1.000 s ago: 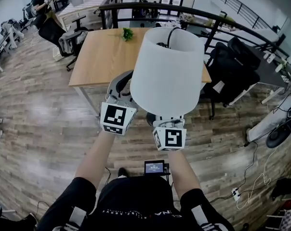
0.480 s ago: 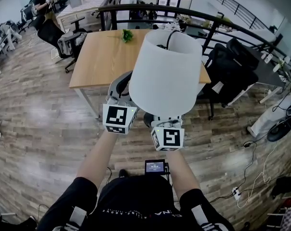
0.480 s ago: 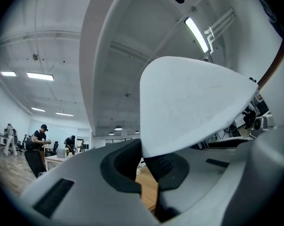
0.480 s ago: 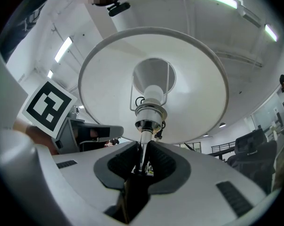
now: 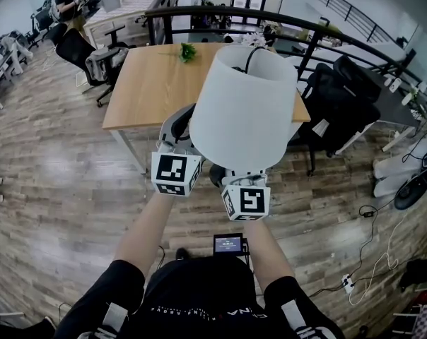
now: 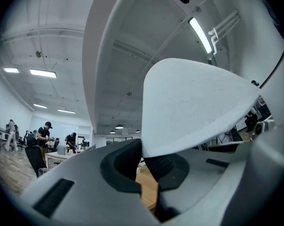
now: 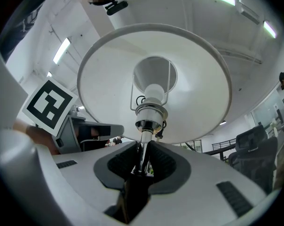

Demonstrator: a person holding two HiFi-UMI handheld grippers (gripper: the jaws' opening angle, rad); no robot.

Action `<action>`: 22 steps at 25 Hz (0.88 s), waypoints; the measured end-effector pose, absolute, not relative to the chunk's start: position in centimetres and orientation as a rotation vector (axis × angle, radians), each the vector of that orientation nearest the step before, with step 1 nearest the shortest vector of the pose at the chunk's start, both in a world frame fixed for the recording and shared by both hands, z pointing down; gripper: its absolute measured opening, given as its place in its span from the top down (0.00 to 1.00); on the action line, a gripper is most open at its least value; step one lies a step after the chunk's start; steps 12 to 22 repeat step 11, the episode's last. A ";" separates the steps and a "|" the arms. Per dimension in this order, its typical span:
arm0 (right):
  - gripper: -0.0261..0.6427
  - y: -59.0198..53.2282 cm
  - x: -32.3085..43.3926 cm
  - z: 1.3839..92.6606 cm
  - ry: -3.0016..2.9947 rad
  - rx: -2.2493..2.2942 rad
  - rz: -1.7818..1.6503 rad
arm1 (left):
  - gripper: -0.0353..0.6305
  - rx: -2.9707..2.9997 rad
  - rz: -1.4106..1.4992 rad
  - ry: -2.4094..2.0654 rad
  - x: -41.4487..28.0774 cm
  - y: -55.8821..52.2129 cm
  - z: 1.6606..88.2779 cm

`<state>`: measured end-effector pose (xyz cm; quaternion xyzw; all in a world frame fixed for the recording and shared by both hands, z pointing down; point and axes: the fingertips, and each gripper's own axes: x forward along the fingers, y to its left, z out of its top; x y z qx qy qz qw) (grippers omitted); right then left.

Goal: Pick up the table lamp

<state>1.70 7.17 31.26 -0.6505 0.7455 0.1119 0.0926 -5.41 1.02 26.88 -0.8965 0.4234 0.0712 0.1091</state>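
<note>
The right fingers squeeze the thin stem of the lamp. The left fingers have just closed on the edge of the shade. Hold both tight and keep the lamp straight up above them.

Head view looks down; gripper views look up at lampshade.

In the head view the lampshade covers the jaws of the left tongs and the right tongs, the lamp stem, and the part of the tabletop beyond them. In the left gripper view the left tongs' jaws have just been closing on the lampshade's wall, which masks the upper part of their gap and much of the room behind. In the right gripper view the lamp stem is lost in shadow below the right tongs' pads.
</note>
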 end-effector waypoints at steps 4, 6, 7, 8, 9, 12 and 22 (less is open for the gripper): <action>0.82 7.4 2.3 30.9 2.219 -1.926 0.331 | 0.91 -2.633 0.204 1.250 -4.8 1.3 26.6; 0.82 7.1 2.1 31.1 2.220 -1.924 0.331 | 0.91 -2.632 0.206 1.251 -5.0 1.0 26.7; 0.82 7.0 1.9 31.2 2.222 -1.924 0.332 | 0.91 -2.632 0.207 1.252 -5.2 0.9 26.8; 0.82 6.9 1.7 31.3 2.224 -1.923 0.333 | 0.91 -2.632 0.208 1.252 -5.4 0.8 26.9; 0.82 6.8 1.5 31.4 2.225 -1.922 0.333 | 0.91 -2.631 0.211 1.254 -5.6 0.7 27.0; 0.82 6.6 1.1 31.4 2.229 -1.918 0.335 | 0.91 -2.631 0.217 1.257 -6.1 0.5 27.0; 0.82 6.6 1.1 31.4 2.229 -1.918 0.335 | 0.91 -2.631 0.217 1.257 -6.1 0.5 27.0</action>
